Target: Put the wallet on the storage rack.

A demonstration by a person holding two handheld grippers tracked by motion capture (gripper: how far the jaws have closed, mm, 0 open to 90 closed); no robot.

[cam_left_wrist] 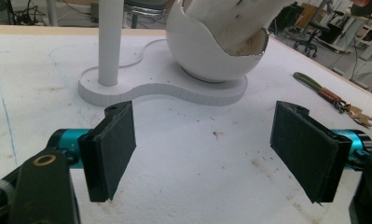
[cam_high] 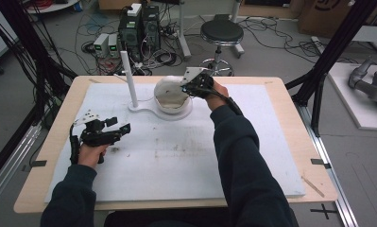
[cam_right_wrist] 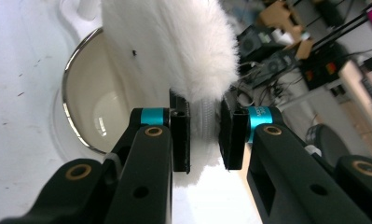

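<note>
A white egg-shaped shell (cam_high: pixel 169 92) sits on a flat white base (cam_high: pixel 143 109) at the far middle of the board, beside an upright white pole (cam_high: pixel 128 78). My right gripper (cam_high: pixel 188 87) is at the shell's opening, shut on a white furry cushion (cam_right_wrist: pixel 174 46) that hangs over the chrome-rimmed hollow (cam_right_wrist: pixel 95 107). In the right gripper view my jaws (cam_right_wrist: pixel 205 135) pinch the fur's lower edge. My left gripper (cam_high: pixel 114 126) hovers low over the board's left side, open and with nothing in it. Its view (cam_left_wrist: pixel 204 154) faces the base (cam_left_wrist: pixel 151 88), the pole (cam_left_wrist: pixel 110 37), the shell (cam_left_wrist: pixel 207 51) and the cushion (cam_left_wrist: pixel 230 18).
A white foam board (cam_high: pixel 176 161) covers most of the wooden table. A key bunch on a green strap (cam_left_wrist: pixel 337 100) lies right of the base. Beyond the far edge stand a stool (cam_high: pixel 221 33) and computer cases (cam_high: pixel 139 28) among floor cables. Black frame posts (cam_high: pixel 328 56) flank the table.
</note>
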